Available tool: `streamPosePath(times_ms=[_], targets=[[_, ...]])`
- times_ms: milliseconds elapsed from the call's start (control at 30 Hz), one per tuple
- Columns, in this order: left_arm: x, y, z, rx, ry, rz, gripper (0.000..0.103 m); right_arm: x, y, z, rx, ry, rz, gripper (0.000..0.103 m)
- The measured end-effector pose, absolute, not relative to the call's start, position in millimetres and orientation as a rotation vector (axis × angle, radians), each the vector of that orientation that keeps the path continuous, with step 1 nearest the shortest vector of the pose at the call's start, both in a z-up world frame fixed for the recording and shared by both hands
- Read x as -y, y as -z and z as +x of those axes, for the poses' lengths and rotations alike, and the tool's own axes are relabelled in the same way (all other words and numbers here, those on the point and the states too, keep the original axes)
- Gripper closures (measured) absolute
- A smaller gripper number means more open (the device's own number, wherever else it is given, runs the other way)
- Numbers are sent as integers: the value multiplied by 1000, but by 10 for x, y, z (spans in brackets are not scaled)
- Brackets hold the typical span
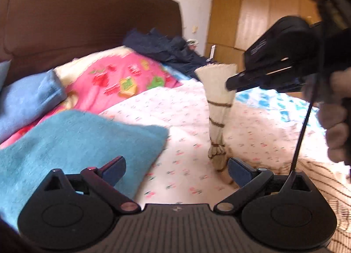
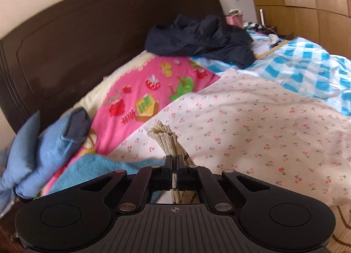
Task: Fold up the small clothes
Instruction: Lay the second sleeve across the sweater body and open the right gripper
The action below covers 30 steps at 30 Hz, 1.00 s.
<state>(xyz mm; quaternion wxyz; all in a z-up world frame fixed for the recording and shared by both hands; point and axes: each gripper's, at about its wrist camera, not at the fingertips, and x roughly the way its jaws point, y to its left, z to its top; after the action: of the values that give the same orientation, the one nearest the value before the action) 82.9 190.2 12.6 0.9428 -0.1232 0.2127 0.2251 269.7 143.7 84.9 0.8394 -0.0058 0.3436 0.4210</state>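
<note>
Two claws show in the left wrist view: the left claw (image 1: 176,170) gapes over the bed (image 1: 186,121), while the right claw (image 1: 230,84) pinches a beige striped sock (image 1: 217,108), dangling. Right wrist view: right claw (image 2: 174,166) clamped on the sock (image 2: 163,136), above the cherry-print sheet (image 2: 252,125).

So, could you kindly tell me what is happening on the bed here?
A person is folding small clothes with two handheld tools. The right tool is shut on the cuff of a beige sock, which hangs down to the cherry-print sheet. The left tool is open near the sock's toe, holding nothing.
</note>
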Motion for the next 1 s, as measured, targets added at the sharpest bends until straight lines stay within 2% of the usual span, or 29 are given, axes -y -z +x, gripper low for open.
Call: streamPosePath(times_ms=[233,433,567,767,1000], targets=[[-1294,-518,966,-330,-170,-230,0,95,-1432,2511,-617,-771,215,101],[-785,-699,998,-298,-20,-208,0,1408,-1462,2338,-556,-596,359,101],[-381,-628,1129,-356,25,-101,0,2085,-1280,2233,-562,-502,450,101],[321,-163,1273,-480,72,138,0,2871,-840,1983,-572,-385,619,101],[521,82,1411,-594,94,204,0,3296,129,1763,-789,-216,684,101]])
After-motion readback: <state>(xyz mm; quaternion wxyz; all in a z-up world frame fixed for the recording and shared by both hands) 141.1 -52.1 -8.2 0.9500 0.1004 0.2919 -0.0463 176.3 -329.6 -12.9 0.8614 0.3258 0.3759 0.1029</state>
